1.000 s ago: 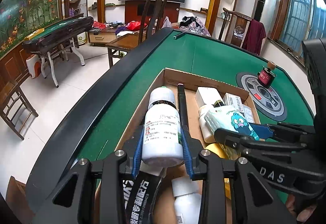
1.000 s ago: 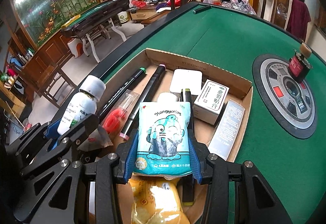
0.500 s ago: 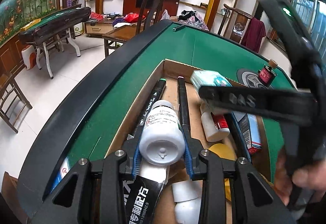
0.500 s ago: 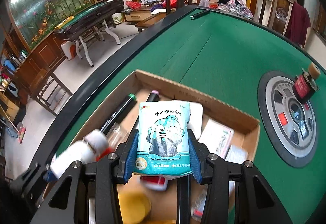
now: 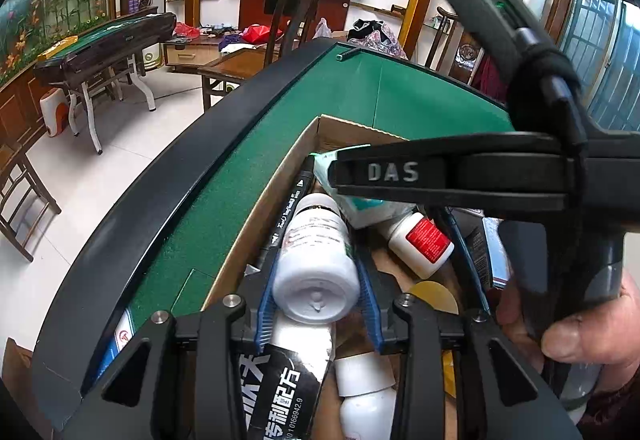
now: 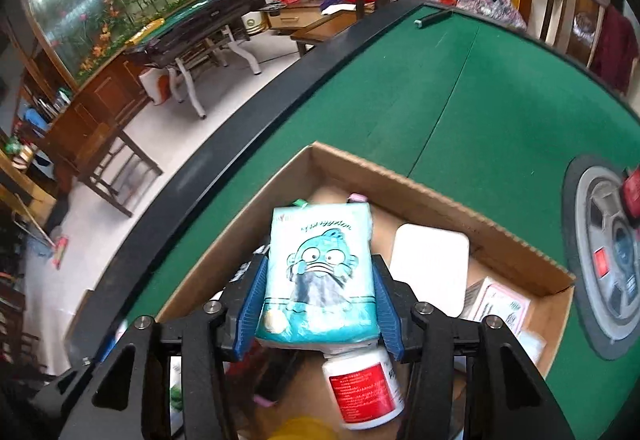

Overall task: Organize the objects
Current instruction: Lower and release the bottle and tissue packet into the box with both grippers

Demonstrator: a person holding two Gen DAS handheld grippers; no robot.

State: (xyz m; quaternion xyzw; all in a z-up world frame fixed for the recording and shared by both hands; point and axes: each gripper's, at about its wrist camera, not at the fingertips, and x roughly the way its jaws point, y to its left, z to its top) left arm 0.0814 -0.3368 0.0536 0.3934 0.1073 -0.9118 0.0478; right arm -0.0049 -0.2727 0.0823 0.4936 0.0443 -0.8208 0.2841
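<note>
Both grippers are setting items down into the cardboard box (image 6: 436, 200), and both sets of jaws have just been opening. The left gripper (image 5: 316, 280) has a white medicine bottle (image 5: 316, 260) between its blue pads, the right gripper (image 6: 318, 300) a teal tissue pack (image 6: 320, 268); whether either grip is already free I cannot tell. Best to let each item settle flat, then back straight out so the pads don't drag it along.

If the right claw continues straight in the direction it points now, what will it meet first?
Probably the floor of the cardboard box. The right claw, with the teal tissue pack between its pads, points down into the box near its far wall. The pack hides what lies beneath, so depth is uncertain.
</note>
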